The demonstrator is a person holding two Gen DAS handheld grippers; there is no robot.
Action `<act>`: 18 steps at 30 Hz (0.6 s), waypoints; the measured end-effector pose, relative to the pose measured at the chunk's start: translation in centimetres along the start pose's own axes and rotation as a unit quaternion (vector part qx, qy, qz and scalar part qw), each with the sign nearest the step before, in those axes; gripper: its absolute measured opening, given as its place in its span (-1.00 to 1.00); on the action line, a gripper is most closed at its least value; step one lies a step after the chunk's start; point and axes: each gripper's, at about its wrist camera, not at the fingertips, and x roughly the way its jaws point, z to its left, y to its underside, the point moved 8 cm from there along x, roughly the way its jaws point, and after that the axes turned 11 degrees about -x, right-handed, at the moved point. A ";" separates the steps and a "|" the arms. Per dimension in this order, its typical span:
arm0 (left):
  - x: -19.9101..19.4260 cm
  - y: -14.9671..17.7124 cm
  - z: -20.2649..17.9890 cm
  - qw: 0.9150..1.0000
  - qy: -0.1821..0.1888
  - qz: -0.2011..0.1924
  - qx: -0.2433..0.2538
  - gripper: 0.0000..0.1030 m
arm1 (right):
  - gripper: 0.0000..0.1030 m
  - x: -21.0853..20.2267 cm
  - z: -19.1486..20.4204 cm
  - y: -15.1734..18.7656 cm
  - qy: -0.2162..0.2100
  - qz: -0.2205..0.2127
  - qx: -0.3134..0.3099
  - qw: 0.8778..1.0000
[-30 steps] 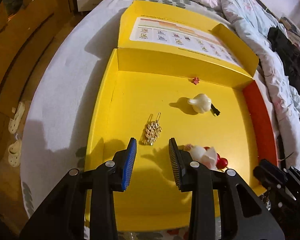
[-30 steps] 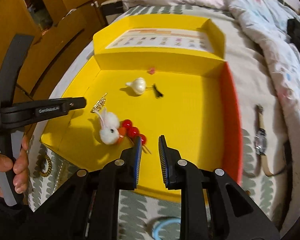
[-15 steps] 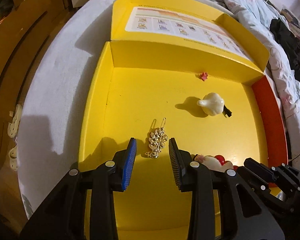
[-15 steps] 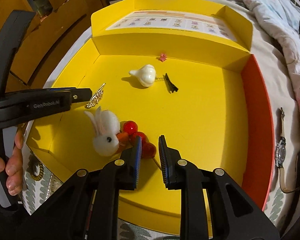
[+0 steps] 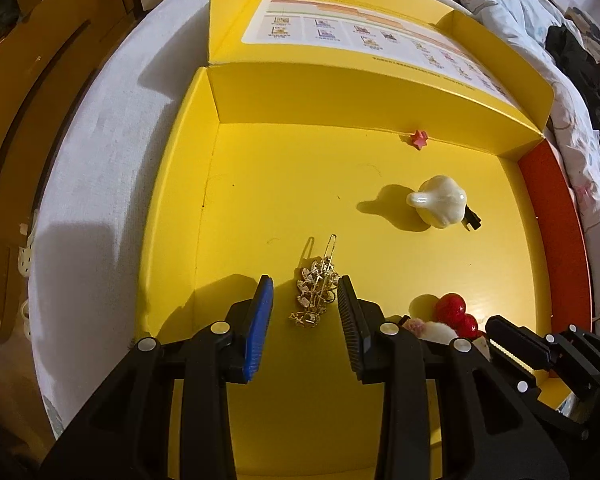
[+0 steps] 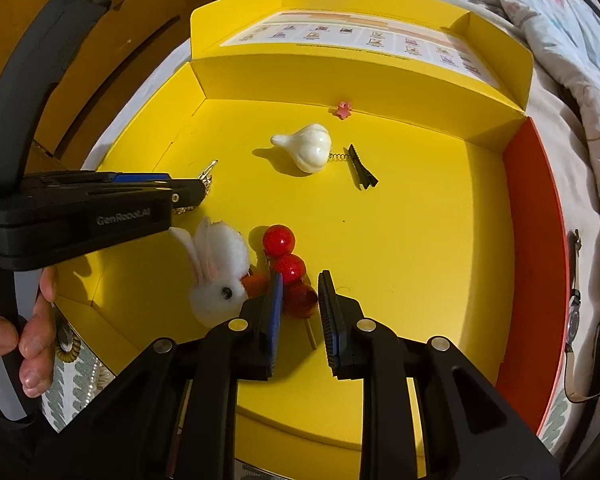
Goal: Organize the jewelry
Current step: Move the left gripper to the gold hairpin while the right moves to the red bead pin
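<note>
A gold rhinestone hair clip [image 5: 314, 292] lies flat on the floor of the yellow tray [image 5: 284, 184]. My left gripper [image 5: 305, 294] hangs over it, jaws open, one on each side of the clip and neither touching it. In the right wrist view the left gripper [image 6: 188, 196] reaches in from the left over that clip. My right gripper [image 6: 301, 286] stands narrowly open around the lowest of the red beads [image 6: 280, 240] of a hairpin, beside a white fluffy bunny clip [image 6: 220, 276]. I cannot see the pads pressing on the bead.
A pearly white garlic-shaped clip [image 6: 310, 152] with a black toothed clasp [image 6: 360, 168] lies mid-tray, and a small pink star [image 6: 344, 110] sits by the back wall. A wristwatch [image 6: 574, 312] lies on the bedding right of the orange tray wall [image 6: 536, 240]. A hand [image 6: 32, 344] holds the left gripper.
Both grippers have come down and forward into the tray. The gold clip now sits between the left jaws, and the red beads between the right jaws.
</note>
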 end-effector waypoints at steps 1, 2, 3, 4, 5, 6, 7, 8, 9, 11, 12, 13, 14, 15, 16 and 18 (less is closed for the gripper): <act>0.2 0.0 -0.1 1.000 -0.001 0.002 0.001 -0.34 | -0.50 0.1 0.0 0.0 0.000 0.001 0.000 1.000; 0.3 0.0 -0.1 1.000 -0.003 0.003 0.001 -0.34 | -0.49 0.2 0.0 0.0 0.001 0.002 -0.001 1.000; 0.4 -0.1 -0.2 1.000 -0.003 0.004 0.000 -0.34 | -0.49 0.3 0.1 -0.1 0.002 0.002 0.000 1.000; 0.5 -0.1 -0.2 1.000 -0.002 0.003 0.000 -0.34 | -0.49 0.3 0.2 -0.1 0.003 0.002 0.000 1.000; 0.5 -0.1 -0.3 1.000 -0.002 0.003 0.000 -0.34 | -0.49 0.3 0.2 -0.2 0.004 0.002 -0.001 1.000; 0.5 -0.2 -0.3 1.000 -0.001 0.004 -0.002 -0.33 | -0.49 0.3 0.2 -0.2 0.004 0.002 -0.002 1.000; 0.6 -0.2 -0.4 1.000 -0.001 0.004 -0.002 -0.33 | -0.49 0.3 0.3 -0.2 0.004 0.002 -0.003 1.000; 0.6 -0.2 -0.4 1.000 -0.001 0.004 -0.002 -0.32 | -0.48 0.4 0.2 -0.3 0.004 0.003 -0.002 1.000; 0.7 -0.3 -0.5 1.000 -0.001 0.004 -0.001 -0.30 | -0.47 0.5 0.3 -0.3 0.004 0.003 -0.002 1.000; 0.7 -0.1 -0.7 1.000 -0.001 0.003 0.002 -0.25 | -0.40 0.9 0.2 -0.4 0.004 0.007 -0.002 1.000; 0.7 -0.1 -0.7 1.000 -0.001 0.004 0.003 -0.21 | -0.35 1.0 0.2 -0.4 0.005 0.006 -0.002 1.000; 0.6 0.0 -0.6 1.000 -0.001 0.003 0.005 -0.17 | -0.30 0.9 0.1 -0.4 0.007 0.006 -0.002 1.000; 0.7 0.0 -0.7 1.000 -0.001 0.003 0.006 -0.15 | -0.28 1.0 0.1 -0.4 0.009 0.005 -0.002 1.000; 0.7 0.0 -0.8 1.000 -0.001 0.003 0.007 -0.14 | -0.28 1.0 0.0 -0.5 0.008 0.003 -0.001 1.000; 0.8 0.0 -0.8 1.000 -0.002 0.002 0.007 -0.14 | -0.28 1.0 0.0 -0.5 0.007 0.003 0.000 1.000; 0.9 0.0 -0.8 1.000 -0.002 0.001 0.007 -0.14 | -0.28 1.1 -0.1 -0.5 0.008 0.001 -0.002 1.000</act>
